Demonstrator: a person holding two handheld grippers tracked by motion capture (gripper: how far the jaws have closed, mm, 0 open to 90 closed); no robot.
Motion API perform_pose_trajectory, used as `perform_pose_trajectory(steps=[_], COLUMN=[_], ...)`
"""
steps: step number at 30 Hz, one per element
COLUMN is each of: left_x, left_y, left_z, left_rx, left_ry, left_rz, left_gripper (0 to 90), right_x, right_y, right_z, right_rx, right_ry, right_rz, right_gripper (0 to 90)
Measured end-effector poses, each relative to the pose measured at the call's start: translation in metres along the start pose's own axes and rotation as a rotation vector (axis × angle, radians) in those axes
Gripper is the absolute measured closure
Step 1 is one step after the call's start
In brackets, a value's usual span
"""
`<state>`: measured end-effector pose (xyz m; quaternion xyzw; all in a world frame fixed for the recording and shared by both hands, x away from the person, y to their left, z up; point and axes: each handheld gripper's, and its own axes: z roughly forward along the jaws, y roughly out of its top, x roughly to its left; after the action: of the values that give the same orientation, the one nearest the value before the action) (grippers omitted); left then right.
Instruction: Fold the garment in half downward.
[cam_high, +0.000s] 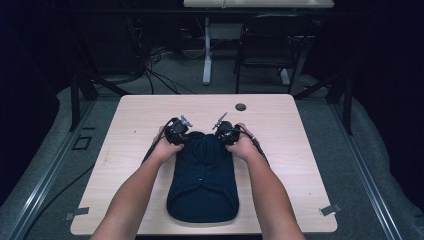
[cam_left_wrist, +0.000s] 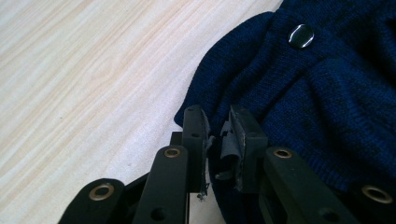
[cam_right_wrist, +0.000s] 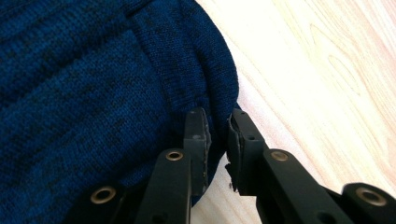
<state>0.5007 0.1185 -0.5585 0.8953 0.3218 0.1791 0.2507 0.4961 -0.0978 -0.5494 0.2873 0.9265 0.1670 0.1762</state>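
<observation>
Table (cam_high: 125, 165), light wood, takes up most of high view. Navy knit sweater (cam_high: 204, 180) lies flat on it, folded into a long bundle, near the table's front edge & roughly mid-width; rounded end toward the person, bunched end toward table centre. Two bare forearms come in from the bottom, one each side of the sweater.

L hand (cam_high: 167, 147) sits at sweater's far-left corner holding left gripper (cam_high: 183, 131); R hand (cam_high: 244, 145) at far-right corner w/ right gripper (cam_high: 223, 132). Both grippers touch the sweater's far end, close together.

Left gripper view: jaws nearly together w/ a narrow gap, sweater edge (cam_left_wrist: 289, 107) running into it, so pinching the knit at its left border; bare table to one side. Dark shiny button (cam_left_wrist: 300, 36) on the knit, a bit beyond the jaws.

Right gripper view: jaws also close, narrow gap, straddling the folded sweater edge (cam_right_wrist: 93, 93), pinching it; wood on the other side.

Small dark round disc (cam_high: 240, 107) on table, beyond the sweater.
</observation>
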Motion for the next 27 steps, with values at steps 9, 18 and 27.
perform_pose_trajectory(steps=[9, 18, 27], left_x=[0.001, -0.001, 0.0], left_y=[-0.002, 0.0, 0.004], left_z=[-0.012, -0.033, -0.046], left_rx=[-0.008, -0.024, -0.037], left_ry=[-0.03, -0.031, -0.035], left_rz=[0.079, 0.168, 0.201], left_gripper=[79.0, 79.1, 79.2], right_x=[0.003, 0.007, 0.008], right_y=[-0.003, -0.006, -0.005], right_z=[-0.008, -0.027, -0.041], right_rx=[-0.017, -0.058, -0.079], right_ry=[-0.005, 0.001, -0.007], right_rz=[-0.118, -0.182, -0.203], right_gripper=[79.5, 80.0, 80.4])
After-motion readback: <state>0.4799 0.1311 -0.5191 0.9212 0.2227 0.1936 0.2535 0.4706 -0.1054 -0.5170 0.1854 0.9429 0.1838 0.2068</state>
